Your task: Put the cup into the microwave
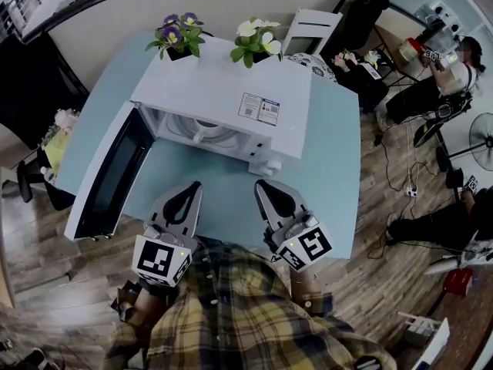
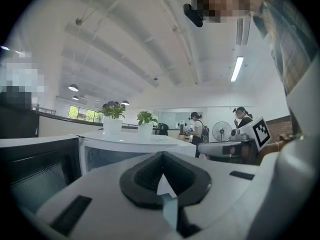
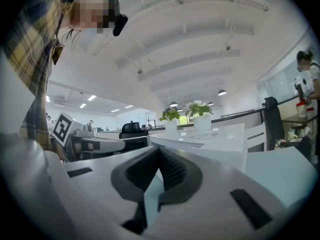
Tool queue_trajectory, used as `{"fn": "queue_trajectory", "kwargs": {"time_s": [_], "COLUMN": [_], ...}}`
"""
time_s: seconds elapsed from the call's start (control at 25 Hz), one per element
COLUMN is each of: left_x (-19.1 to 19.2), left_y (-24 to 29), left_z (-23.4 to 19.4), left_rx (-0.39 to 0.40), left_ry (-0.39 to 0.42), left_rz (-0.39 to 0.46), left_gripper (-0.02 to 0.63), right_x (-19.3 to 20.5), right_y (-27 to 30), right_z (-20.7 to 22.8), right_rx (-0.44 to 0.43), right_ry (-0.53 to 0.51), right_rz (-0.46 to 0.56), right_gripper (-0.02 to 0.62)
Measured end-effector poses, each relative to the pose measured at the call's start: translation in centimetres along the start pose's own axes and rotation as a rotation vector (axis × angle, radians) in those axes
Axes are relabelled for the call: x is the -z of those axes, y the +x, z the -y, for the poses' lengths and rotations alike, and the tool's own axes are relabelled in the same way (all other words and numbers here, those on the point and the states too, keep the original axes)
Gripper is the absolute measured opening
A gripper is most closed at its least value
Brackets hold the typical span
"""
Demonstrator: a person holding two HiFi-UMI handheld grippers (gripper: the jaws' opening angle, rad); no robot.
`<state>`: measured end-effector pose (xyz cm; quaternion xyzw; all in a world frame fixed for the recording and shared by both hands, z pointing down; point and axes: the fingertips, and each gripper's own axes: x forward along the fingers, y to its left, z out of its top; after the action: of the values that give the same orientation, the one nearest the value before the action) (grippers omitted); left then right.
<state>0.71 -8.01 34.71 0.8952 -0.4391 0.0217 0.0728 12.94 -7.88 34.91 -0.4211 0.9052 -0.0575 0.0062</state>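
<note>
A white microwave [image 1: 231, 99] stands on the light blue table [image 1: 335, 153], its dark-windowed door [image 1: 108, 179] swung wide open to the left. Inside the lit cavity stands a white cup [image 1: 203, 135]. My left gripper [image 1: 192, 188] and my right gripper [image 1: 262, 185] hover side by side over the table's near edge, close to my body and in front of the microwave. Both are shut with nothing between the jaws. In the left gripper view the pads [image 2: 150, 174] meet, with the microwave [image 2: 130, 146] beyond. The right gripper view likewise shows closed pads [image 3: 170, 171].
Two potted flowers [image 1: 179, 37] [image 1: 256, 41] sit on the microwave's top at the back. A white chair [image 1: 312, 29] stands behind the table. People [image 1: 439, 75] and a floor fan [image 1: 481, 141] are at the right, over a wooden floor with cables.
</note>
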Motion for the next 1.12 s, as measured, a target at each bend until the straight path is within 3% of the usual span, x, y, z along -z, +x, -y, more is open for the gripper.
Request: {"fn": "queue_trajectory", "kwargs": {"time_s": [0.64,1.12], "left_x": [1.2,1.3], "left_y": [0.3,0.1], "left_z": [2.3,2.5], "left_rx": [-0.036,-0.057], "left_ry": [0.000,0.005], "left_rz": [-0.012,-0.016], "left_gripper": [-0.008,-0.008], "right_x": [0.7,0.8], "right_y": [-3.0,-2.7], "right_z": [2.5,2.5], "right_rx": [0.023,-0.008], "right_ry": [0.022,0.020], "right_rz": [-0.018,-0.012], "right_gripper": [0.002,0.002]}}
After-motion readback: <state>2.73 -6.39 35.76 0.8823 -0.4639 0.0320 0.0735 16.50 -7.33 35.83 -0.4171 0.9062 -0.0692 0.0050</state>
